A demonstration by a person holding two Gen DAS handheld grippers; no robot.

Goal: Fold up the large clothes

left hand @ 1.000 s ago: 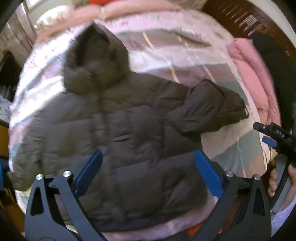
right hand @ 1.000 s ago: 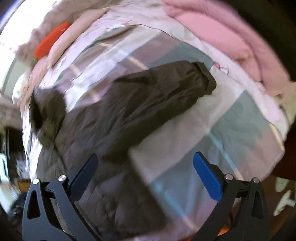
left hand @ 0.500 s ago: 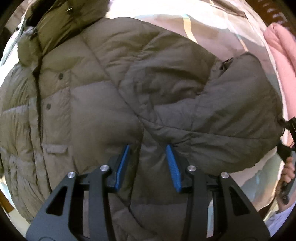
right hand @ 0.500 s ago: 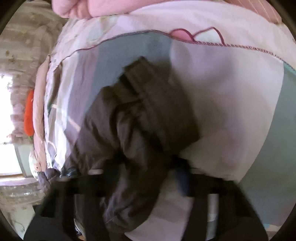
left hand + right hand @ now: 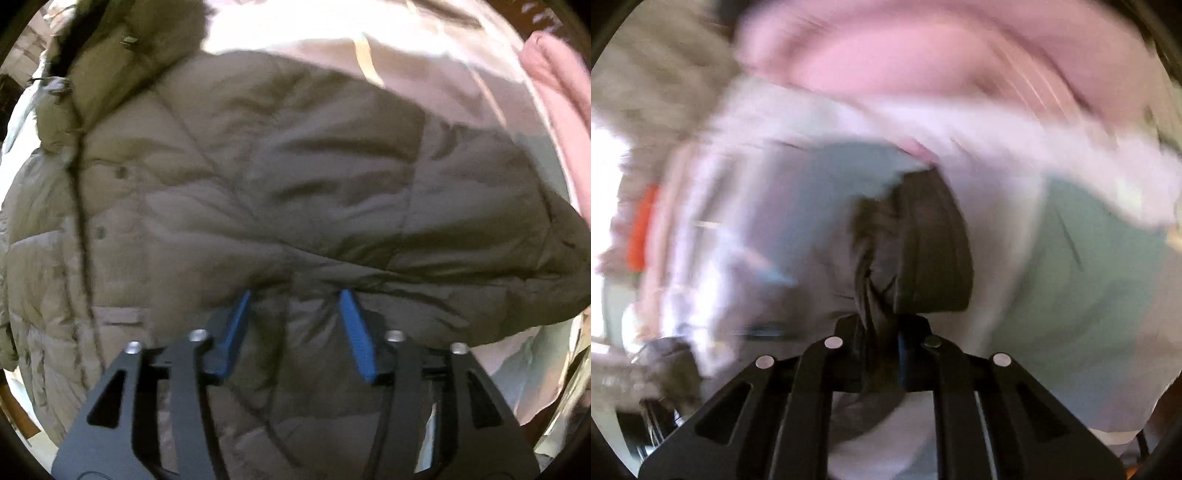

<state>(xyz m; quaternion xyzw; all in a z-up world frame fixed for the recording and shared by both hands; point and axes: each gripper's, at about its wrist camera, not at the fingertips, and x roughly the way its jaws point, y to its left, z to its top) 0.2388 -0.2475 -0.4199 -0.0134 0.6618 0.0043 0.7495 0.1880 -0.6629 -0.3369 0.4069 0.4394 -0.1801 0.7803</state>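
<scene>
An olive-brown hooded puffer jacket [image 5: 258, 192] lies spread on the bed, hood at the upper left and one sleeve bent across to the right. My left gripper [image 5: 295, 306] sits low over the jacket body, its blue pads part way closed with a fold of fabric bunched between them. In the blurred right wrist view, my right gripper [image 5: 881, 332] is shut on the dark sleeve cuff [image 5: 923, 251], which stands up in front of it above the bedsheet.
The bed has a pastel patchwork sheet [image 5: 1089, 280] in pink, white and grey-green. A folded pink blanket [image 5: 561, 96] lies along the right side and shows in the right wrist view [image 5: 905, 59]. An orange item [image 5: 639, 229] lies at the far left.
My right gripper has closed on the sleeve cuff and is swinging fast, blurring its view. My left gripper has stayed low on the jacket body with fabric gathered between its pads.
</scene>
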